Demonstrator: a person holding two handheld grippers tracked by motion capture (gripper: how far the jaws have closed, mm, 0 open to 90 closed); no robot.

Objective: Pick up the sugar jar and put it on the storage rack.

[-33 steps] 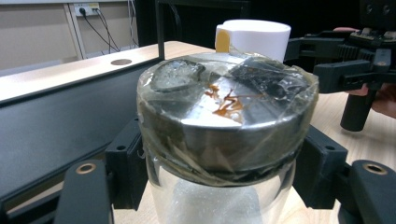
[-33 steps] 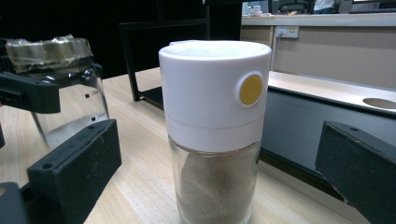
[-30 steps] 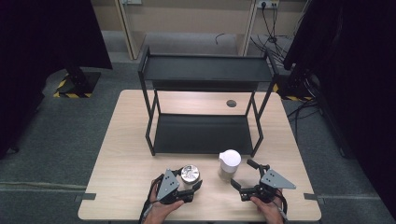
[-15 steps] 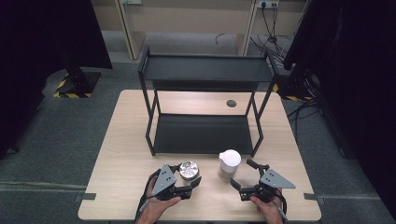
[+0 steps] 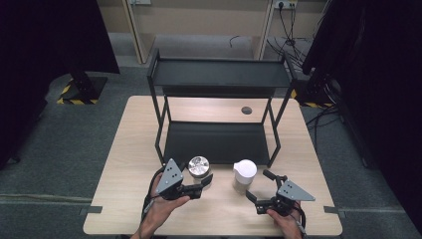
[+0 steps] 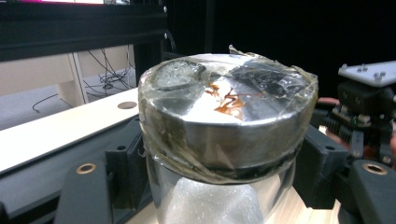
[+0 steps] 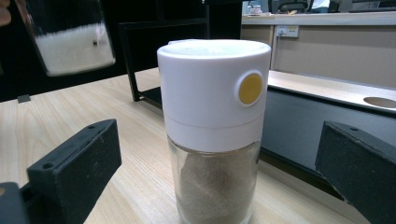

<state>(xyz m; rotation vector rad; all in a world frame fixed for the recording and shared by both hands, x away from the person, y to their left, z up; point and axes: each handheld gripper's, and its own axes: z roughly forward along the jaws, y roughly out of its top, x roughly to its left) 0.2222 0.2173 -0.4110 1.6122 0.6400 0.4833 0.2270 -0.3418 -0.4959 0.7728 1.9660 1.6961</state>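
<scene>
Left tool (image 5: 205, 182) apparently grips jar (image 6: 224, 135); right tool (image 5: 260, 191) gapes.

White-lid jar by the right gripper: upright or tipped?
Upright. The white-lid jar stands on its base on the table, lid on top, between the right gripper's open jaws.

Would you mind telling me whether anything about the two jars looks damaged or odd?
The silver-lidded jar between the left gripper's jaws has crinkled clear tape wrapped unevenly over its lid, with a reddish-brown smear on top. The white-capped jar stands upright and looks intact.
</scene>
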